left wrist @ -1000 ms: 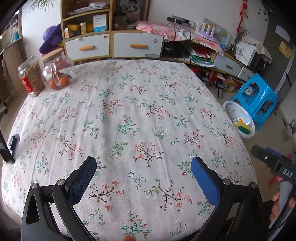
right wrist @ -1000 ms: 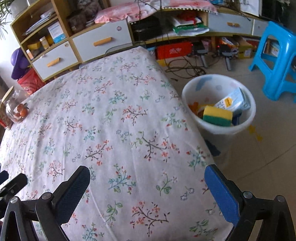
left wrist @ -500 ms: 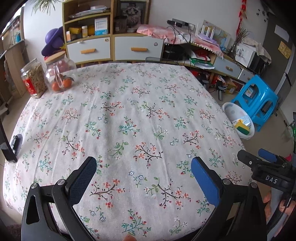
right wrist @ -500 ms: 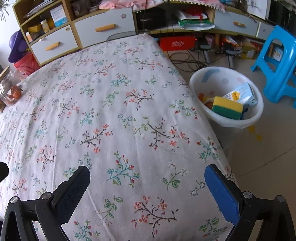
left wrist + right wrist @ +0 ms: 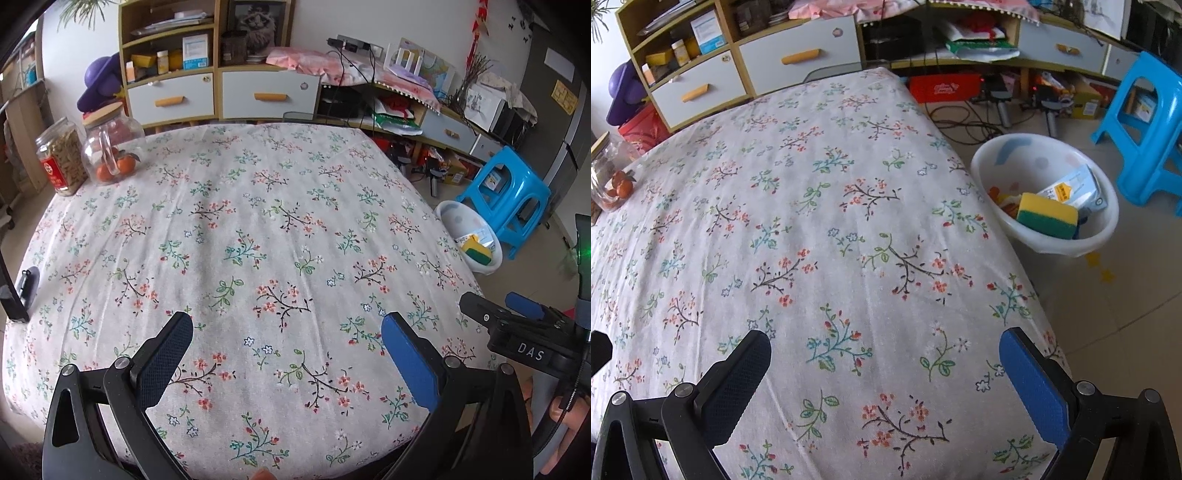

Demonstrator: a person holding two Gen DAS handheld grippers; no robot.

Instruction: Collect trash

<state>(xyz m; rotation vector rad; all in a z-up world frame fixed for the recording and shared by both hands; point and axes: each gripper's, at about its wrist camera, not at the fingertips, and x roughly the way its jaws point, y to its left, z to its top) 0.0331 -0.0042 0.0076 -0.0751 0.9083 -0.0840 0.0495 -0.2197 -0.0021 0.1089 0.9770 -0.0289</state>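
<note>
Where lettering can be read at all, it is the white "DAS" on a black block of the right gripper [image 5: 517, 314], caught at the right edge of the left wrist view with a hand [image 5: 565, 417] below it; the red label on the jar of dry food [image 5: 61, 157] and the print on the blue-and-white packet [image 5: 1075, 188] are too small to make out. Both grippers hang over the near edge of the floral tablecloth [image 5: 258, 229] with fingers spread wide and nothing between them — the left gripper [image 5: 286, 354] shows a black pad and a blue pad, and so does the right gripper [image 5: 884, 369] in its own view. Collected trash lies in the white basin [image 5: 1004, 155] on the floor just beside the table's right side: a yellow-and-green sponge [image 5: 1047, 216] on top, the packet behind it, something orange at the left. Only the left wrist view shows the dry-food jar, a glass jar with a handle [image 5: 110, 147] holding oranges and a black object [image 5: 26, 288] at the left table edge; the right wrist view looks down into the basin, beside the blue stool [image 5: 1145, 133].
</note>
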